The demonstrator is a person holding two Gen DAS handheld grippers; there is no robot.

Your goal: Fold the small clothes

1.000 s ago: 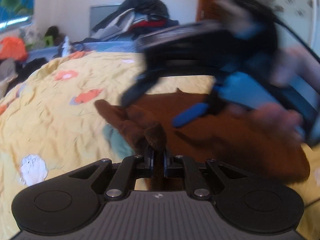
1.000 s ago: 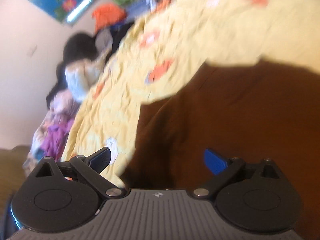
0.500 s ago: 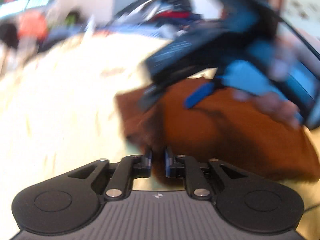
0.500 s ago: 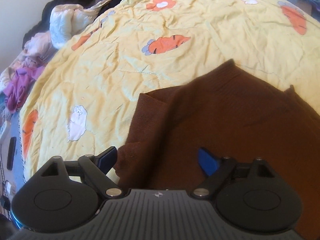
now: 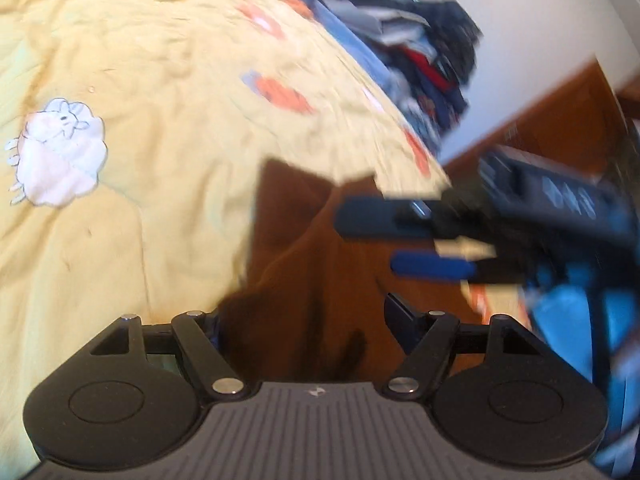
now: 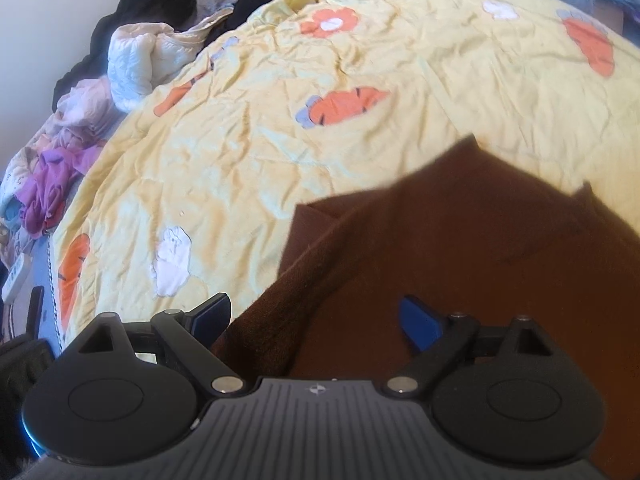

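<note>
Brown knit garment [image 6: 460,248] lies partly folded on yellow carrot-print quilt [image 6: 320,128], left gripper [image 5: 308,320] low over its near edge with jaws opening and cloth between but not pinched, right gripper [image 6: 316,316] spread wide above it, grasping nothing, clothes pile [image 6: 132,52] well apart.

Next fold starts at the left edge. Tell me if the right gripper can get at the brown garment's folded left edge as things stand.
Probably yes. The right gripper is open right over the brown garment, and its folded left edge lies bare on the yellow quilt between the fingers. Nothing covers it in this view.
</note>
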